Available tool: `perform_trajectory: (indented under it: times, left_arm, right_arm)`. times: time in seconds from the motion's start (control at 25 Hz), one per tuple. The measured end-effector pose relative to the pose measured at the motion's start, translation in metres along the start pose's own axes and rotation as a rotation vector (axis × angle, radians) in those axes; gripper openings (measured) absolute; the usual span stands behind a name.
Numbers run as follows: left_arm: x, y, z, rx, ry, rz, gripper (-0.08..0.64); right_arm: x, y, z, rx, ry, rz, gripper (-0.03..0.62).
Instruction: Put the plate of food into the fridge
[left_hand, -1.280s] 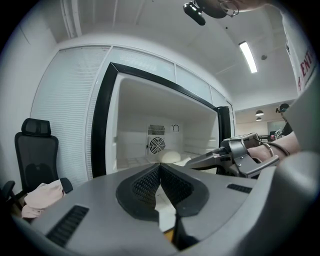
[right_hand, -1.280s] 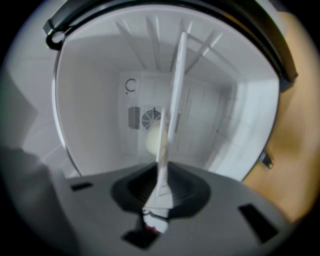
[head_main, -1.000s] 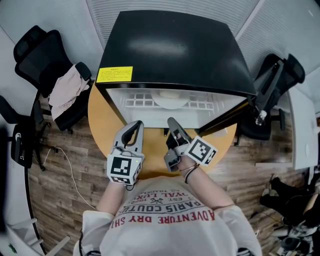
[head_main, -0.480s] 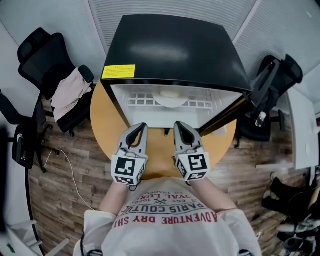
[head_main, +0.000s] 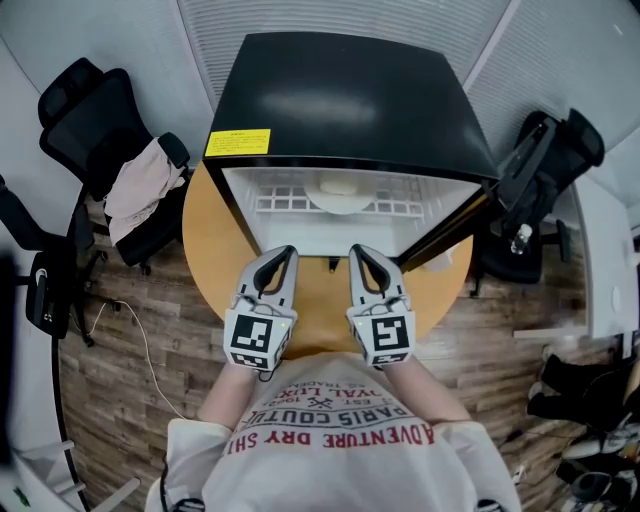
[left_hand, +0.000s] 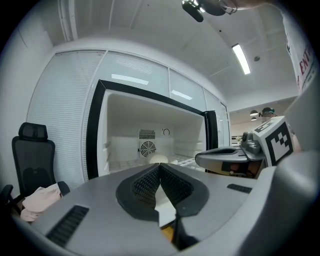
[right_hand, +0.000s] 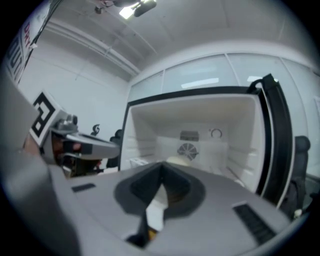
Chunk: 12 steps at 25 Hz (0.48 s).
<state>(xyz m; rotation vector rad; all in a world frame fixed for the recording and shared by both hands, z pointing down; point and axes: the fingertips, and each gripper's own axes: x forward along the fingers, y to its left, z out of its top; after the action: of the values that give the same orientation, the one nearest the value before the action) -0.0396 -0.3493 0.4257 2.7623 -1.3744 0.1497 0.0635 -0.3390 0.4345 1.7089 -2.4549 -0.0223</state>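
The black fridge (head_main: 350, 95) stands open on a round wooden table (head_main: 215, 255). A white plate of pale food (head_main: 343, 192) rests on the wire shelf inside; the food (left_hand: 159, 159) also shows deep in the fridge in the left gripper view, and as a pale mound of food (right_hand: 179, 161) in the right gripper view. My left gripper (head_main: 280, 254) and right gripper (head_main: 358, 251) hover side by side over the table just in front of the opening. Both point at the fridge. Both are shut with nothing held. The left gripper (left_hand: 159, 167) and right gripper (right_hand: 161, 169) each show their pads meeting.
The fridge door (head_main: 452, 232) hangs open to the right, close by my right gripper. An office chair with a pink cloth (head_main: 135, 185) stands left of the table, and another chair (head_main: 545, 165) stands to the right. Around the table is wood floor.
My right gripper has turned from a tilted pose to straight and now lies parallel to the left one. The left gripper has hardly moved. The plate stays on the shelf.
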Motion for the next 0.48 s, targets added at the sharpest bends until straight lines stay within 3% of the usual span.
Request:
perform_trajectory:
  times: [0.16,0.48]
  left_arm:
    - [-0.002,-0.003,0.001,0.003,-0.01,-0.007,0.026]
    - [-0.005,-0.01,0.009,0.009,-0.049,-0.031,0.028]
  right_arm:
    - [-0.001,0.007,0.005,0.002,-0.02,0.038,0.028]
    - [-0.004,0.004,0.016,-0.017,-0.031,0.025,0.028]
